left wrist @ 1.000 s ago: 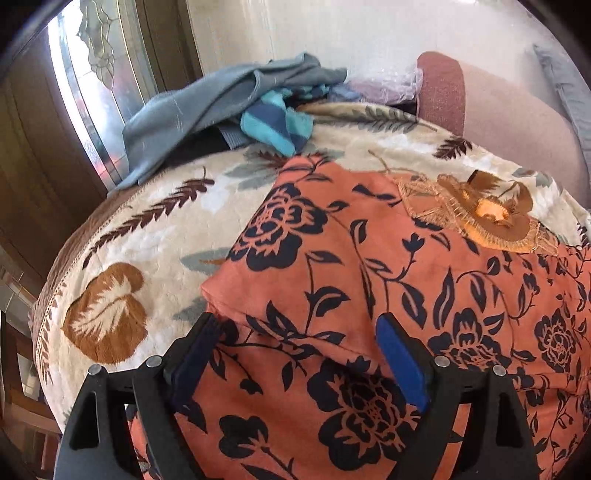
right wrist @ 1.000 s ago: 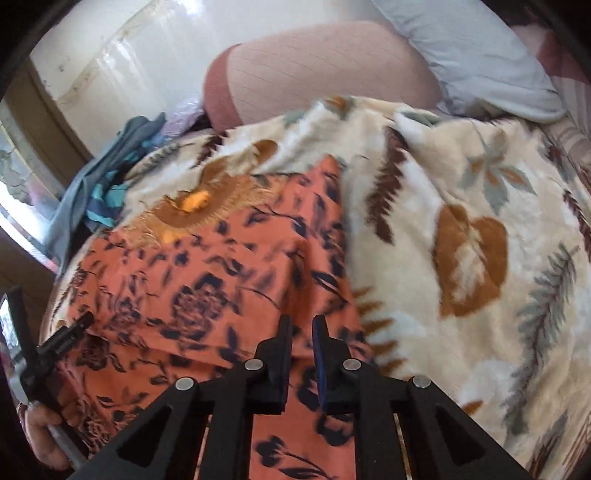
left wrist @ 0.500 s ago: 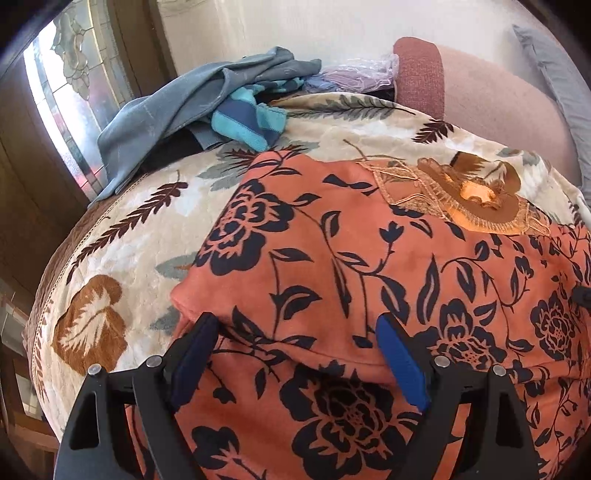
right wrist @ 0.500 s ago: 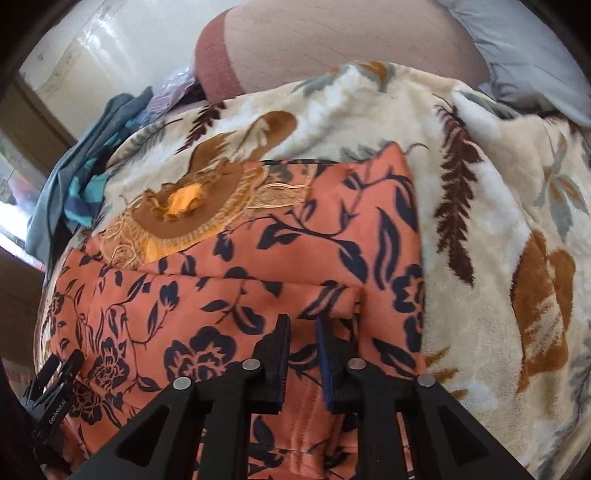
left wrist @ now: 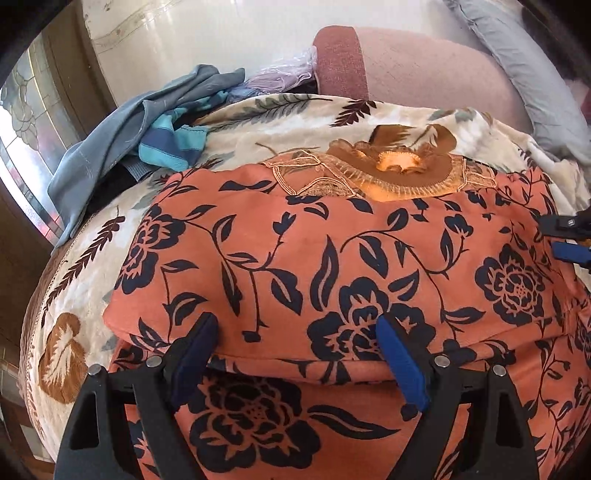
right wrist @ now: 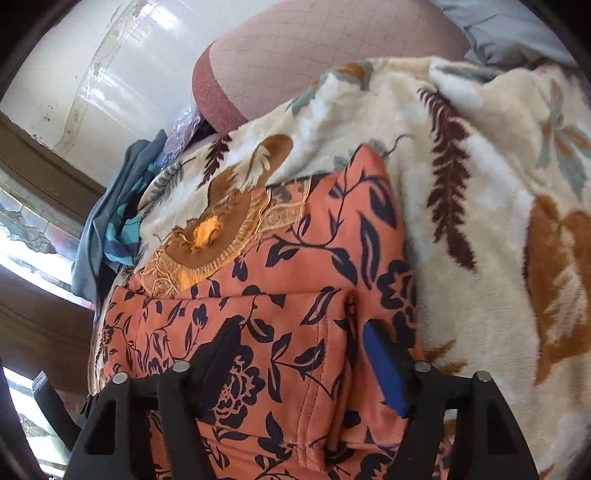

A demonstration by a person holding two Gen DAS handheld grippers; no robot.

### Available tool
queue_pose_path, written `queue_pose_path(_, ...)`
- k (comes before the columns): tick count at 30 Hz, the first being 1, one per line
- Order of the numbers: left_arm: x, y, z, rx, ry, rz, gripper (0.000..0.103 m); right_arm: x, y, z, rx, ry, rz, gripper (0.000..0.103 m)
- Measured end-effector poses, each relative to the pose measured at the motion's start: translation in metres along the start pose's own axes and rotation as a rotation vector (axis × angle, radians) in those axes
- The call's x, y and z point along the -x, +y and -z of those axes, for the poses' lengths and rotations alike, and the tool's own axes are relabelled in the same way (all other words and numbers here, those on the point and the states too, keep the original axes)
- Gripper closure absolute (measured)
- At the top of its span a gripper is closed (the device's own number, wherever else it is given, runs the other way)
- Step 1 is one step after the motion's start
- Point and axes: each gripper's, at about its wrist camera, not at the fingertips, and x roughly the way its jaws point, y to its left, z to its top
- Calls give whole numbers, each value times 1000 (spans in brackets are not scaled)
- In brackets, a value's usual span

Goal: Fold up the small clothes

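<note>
A heap of blue-grey clothes (left wrist: pixel 147 122) lies at the blanket's (left wrist: pixel 62 295) far-left edge. Left gripper (left wrist: pixel 295 350) gapes wide over the orange floral garment's (left wrist: pixel 332 240) fold; right gripper (right wrist: pixel 303 350) is opening, fold between its jaws.

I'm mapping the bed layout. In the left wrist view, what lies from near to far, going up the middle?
left gripper → orange floral garment → leaf-print blanket → pink bolster → white wall

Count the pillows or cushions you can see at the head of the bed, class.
2. The pink bolster cushion lies across the far end behind the leaf-print blanket; the grey pillow sits to its right, partly cut off by the frame. Others may be hidden.
</note>
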Motion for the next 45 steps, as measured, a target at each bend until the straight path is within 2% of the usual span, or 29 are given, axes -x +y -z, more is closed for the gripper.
queue_pose_path(2,0,2,1,5,1,4,15,-10,0,0,10,19,26,55)
queue_pose_path(6,1,4,-2,21,-13,22,15,-8,10,-5,58,0,94,92)
queue_pose_path(11,10,-4,-5,0,-66,66,15,21,37,-15,160,-163,141,94)
queue_pose_path(13,6,-12,-4,-29,-49,76,15,21,40,-20,181,-210,208,94)
queue_pose_path(15,-7,-19,-2,-55,14,97,15,4,33,-24,200,-195,312,93)
queue_pose_path(16,-12,-22,-1,-69,32,89,15,-10,23,-27,194,-135,332,91)
queue_pose_path(17,-12,-23,-1,-77,22,83,15,-24,12,-28,161,-73,322,89)
queue_pose_path(19,-7,-20,-4,-68,10,95,15,-18,5,-28,123,-105,270,89)
queue_pose_path(22,5,0,-10,9,-48,134,15,10,2,-29,71,-158,218,89)
queue_pose_path(24,11,17,-16,61,-88,107,15,34,6,-26,78,-232,208,89)
queue_pose_path(26,10,37,-18,127,-102,53,15,44,17,-21,121,-238,162,89)
queue_pose_path(28,-2,57,-19,199,-61,4,15,40,33,-14,174,-201,123,89)
queue_pose_path(30,-20,73,-15,259,24,-28,15,23,49,-3,231,-144,118,89)
queue_pose_path(32,-40,79,-9,263,115,-42,14,-9,55,12,252,-26,160,89)
queue_pose_path(33,-40,80,-7,262,107,-35,14,-32,50,22,242,81,199,88)
queue_pose_path(34,-39,80,-8,257,99,-33,14,-31,48,31,260,36,199,88)
queue_pose_path(35,-37,80,-7,248,95,-28,14,-22,51,37,290,-15,197,89)
queue_pose_path(40,-16,103,11,267,90,55,14,19,39,55,254,100,204,89)
queue_pose_path(42,6,125,23,310,54,60,14,58,30,65,252,38,170,89)
queue_pose_path(45,46,157,48,348,-41,-7,14,110,14,88,247,-37,117,89)
